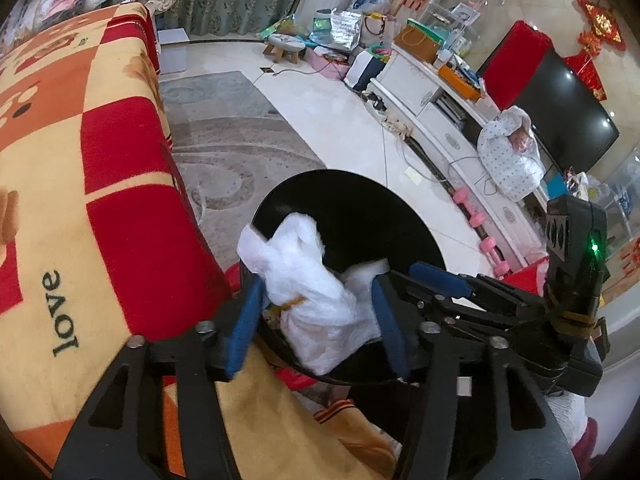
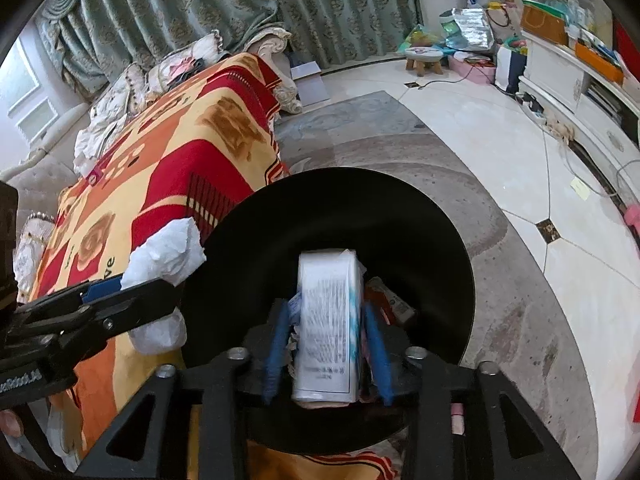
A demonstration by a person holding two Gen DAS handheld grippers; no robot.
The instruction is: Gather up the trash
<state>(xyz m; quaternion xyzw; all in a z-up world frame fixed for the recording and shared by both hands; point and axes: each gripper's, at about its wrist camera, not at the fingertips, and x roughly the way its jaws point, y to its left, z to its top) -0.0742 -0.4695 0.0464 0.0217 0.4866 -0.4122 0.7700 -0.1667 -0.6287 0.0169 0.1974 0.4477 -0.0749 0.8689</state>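
Claws over the black bin [image 1: 360, 200], lower centre of both views: left claw [image 1: 316, 320] spread, white wad [image 1: 312, 280] loose btwn its pads; right claw [image 2: 326, 344] spread, not pinching the white carton [image 2: 328, 320]. Both pieces at the bin mouth, apparently dropping in. Red-and-yellow blanket [image 1: 80, 200] at left shows no other trash.

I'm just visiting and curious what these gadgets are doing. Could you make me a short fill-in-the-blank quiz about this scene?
1. Both grippers hang over a round ____ bin.
2. The right gripper has a small ____ between its blue fingers.
3. The white crumpled tissue sits between the fingers of the ____ gripper.
4. The patterned blanket beside the bin bears the word ____.

Missing words: black; box; left; love
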